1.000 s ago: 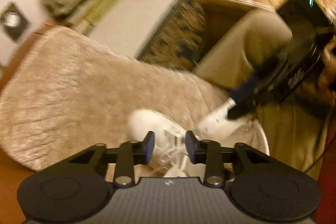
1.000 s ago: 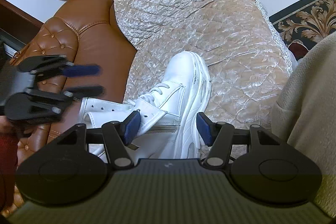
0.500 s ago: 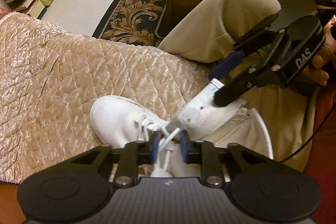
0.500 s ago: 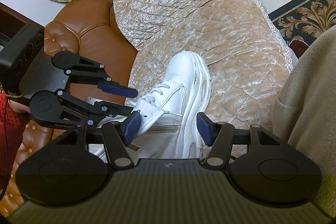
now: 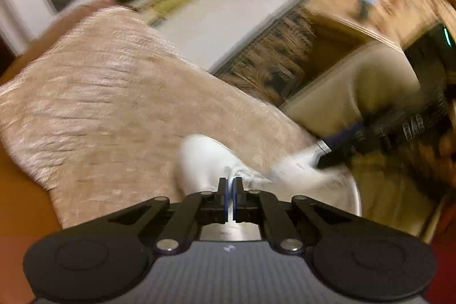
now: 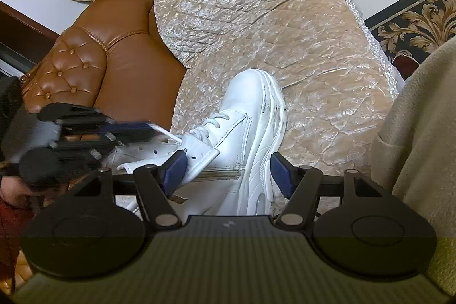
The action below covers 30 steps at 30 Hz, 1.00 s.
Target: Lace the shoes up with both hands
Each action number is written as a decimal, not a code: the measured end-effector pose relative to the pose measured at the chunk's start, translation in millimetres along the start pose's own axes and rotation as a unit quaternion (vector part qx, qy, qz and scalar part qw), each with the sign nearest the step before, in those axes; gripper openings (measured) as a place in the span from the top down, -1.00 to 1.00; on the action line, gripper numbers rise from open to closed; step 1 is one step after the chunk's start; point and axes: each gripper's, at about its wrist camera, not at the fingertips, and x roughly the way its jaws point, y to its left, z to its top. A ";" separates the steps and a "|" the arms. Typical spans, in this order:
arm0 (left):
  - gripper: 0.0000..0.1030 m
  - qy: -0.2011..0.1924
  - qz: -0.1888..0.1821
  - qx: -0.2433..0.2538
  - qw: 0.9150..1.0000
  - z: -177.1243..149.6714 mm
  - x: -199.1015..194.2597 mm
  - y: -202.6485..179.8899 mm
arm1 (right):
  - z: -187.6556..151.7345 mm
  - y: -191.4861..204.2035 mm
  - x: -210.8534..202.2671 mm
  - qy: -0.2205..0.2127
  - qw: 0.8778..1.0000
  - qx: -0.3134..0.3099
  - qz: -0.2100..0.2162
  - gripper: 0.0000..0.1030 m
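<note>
White lace [image 6: 168, 134] is being pinched by L gripper [image 6: 148, 130] above boot [image 6: 250, 133], R gripper [image 6: 228, 170] spread; slip risk if tugged.

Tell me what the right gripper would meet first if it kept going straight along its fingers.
Most likely the white boot: the open right gripper straddles its zippered side and folded collar flap, so the boot lies directly ahead. Depth is unclear; it may already be touching.

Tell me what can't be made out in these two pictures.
- Left wrist view: motion blur smears the room; whether the shut left gripper pinches the lace is unclear.
- Right wrist view: the right gripper body hides the white boot heel and shaft.
- Right wrist view: the left gripper is blurred.
</note>
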 end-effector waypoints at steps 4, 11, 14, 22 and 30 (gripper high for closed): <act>0.97 -0.034 0.014 -0.047 0.998 -4.2 -32.8 26.5 | -0.4 0.3 -0.2 -0.001 1.000 0.001 0.000 -0.40; 0.96 -0.038 0.004 -0.061 0.997 -16.8 -28.8 26.6 | 1.0 0.1 -0.9 -0.006 1.000 0.009 0.012 -0.43; 0.96 -0.041 -0.003 -0.079 0.996 -22.0 -20.5 27.3 | 2.5 4.1 -1.5 -0.006 1.000 0.004 0.015 -0.43; 0.95 -0.047 -0.021 -0.125 0.991 -35.7 1.5 29.4 | 17.7 57.3 -22.4 -0.046 0.993 -0.101 0.037 -0.44; 0.95 -0.059 -0.012 -0.160 0.985 -44.7 0.1 40.0 | 20.9 152.8 -11.6 0.004 0.954 -0.293 0.056 0.15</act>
